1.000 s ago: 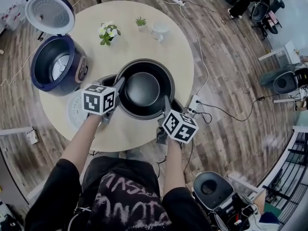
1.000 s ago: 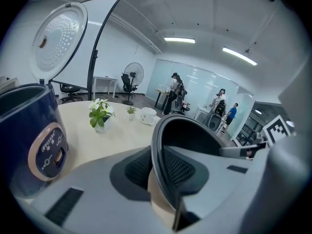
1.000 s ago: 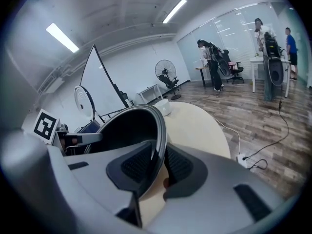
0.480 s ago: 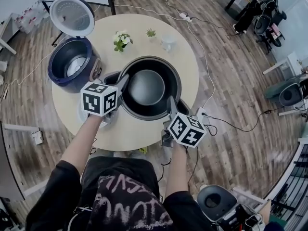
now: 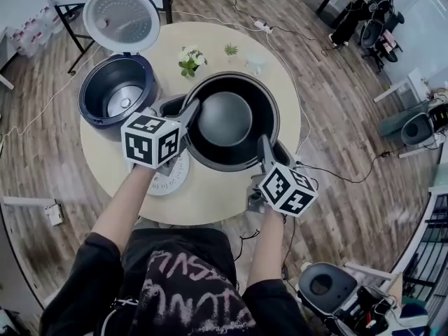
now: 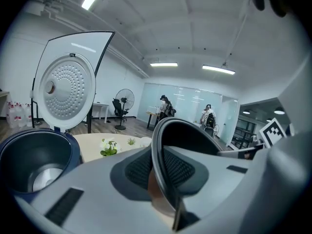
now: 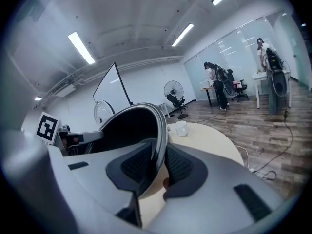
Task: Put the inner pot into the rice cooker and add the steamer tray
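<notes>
Inner pot (image 5: 225, 121) clamped at its rim by your left hand-held gripper (image 5: 187, 114) and right hand-held gripper (image 5: 264, 147); rice cooker (image 5: 89, 93) empty, steamer tray (image 5: 168, 180) on table's (image 5: 217, 194) near edge.

Round table (image 5: 213, 196) bears rice cooker (image 5: 89, 103), steamer tray (image 5: 171, 178), flowers (image 5: 190, 60), small plant (image 5: 231, 49), cup (image 5: 256, 63)

You are working in an open-plan office, not a home kitchen. Your round table (image 5: 217, 194) stands on a wood-plank floor (image 5: 336, 96), with a power strip (image 5: 263, 25) and loose cables trailing across the boards. Around you are glass partitions (image 6: 185, 99), ceiling strip lights (image 6: 218, 69), a whiteboard (image 7: 111, 94), a pedestal fan (image 7: 174, 90), an office chair (image 6: 117, 106) and people (image 7: 214, 74) standing near a desk (image 7: 263, 73).
</notes>
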